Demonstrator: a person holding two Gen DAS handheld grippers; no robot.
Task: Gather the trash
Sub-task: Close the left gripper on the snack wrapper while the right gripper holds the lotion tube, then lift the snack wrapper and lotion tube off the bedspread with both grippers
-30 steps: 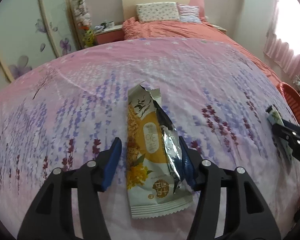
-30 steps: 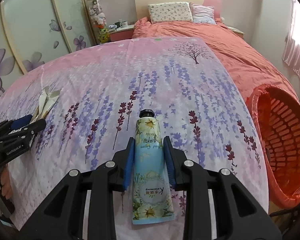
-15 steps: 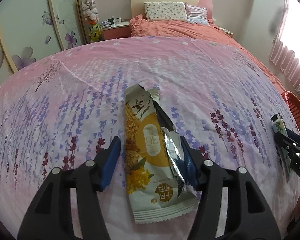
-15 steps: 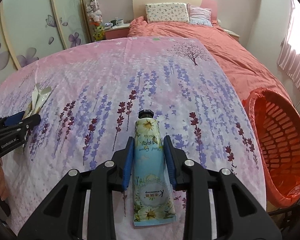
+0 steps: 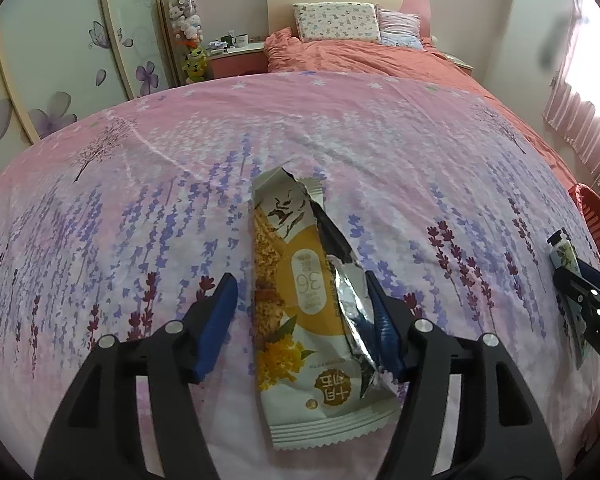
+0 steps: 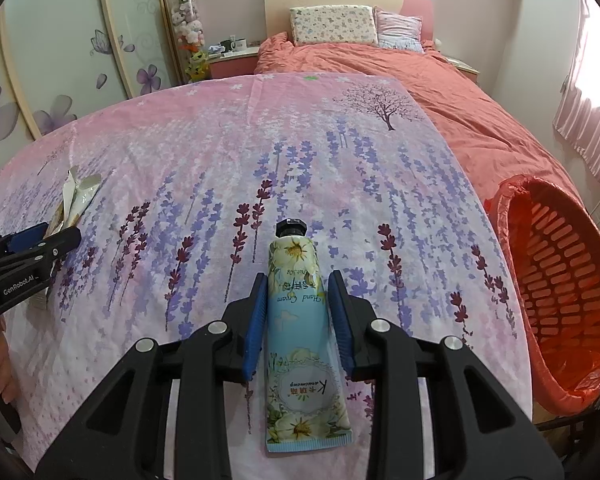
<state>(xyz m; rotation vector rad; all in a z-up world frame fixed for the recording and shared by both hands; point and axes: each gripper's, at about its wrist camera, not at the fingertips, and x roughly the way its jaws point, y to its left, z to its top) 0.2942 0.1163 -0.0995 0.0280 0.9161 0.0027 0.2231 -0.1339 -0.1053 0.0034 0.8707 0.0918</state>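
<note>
A torn yellow and white snack wrapper lies on the flowered bedspread between the fingers of my left gripper, which is open around it; its right pad touches the wrapper's silver flap. A floral hand cream tube sits between the blue pads of my right gripper, which is shut on it. The tube also shows at the right edge of the left wrist view. The wrapper shows at the left of the right wrist view.
An orange mesh basket lined with a red bag stands off the bed's right edge. A salmon duvet and pillows lie at the bed's far end. A nightstand and wardrobe stand at the far left.
Both grippers have shifted slightly over the bedspread. The left gripper stays open around the wrapper; the right stays shut on the tube.
</note>
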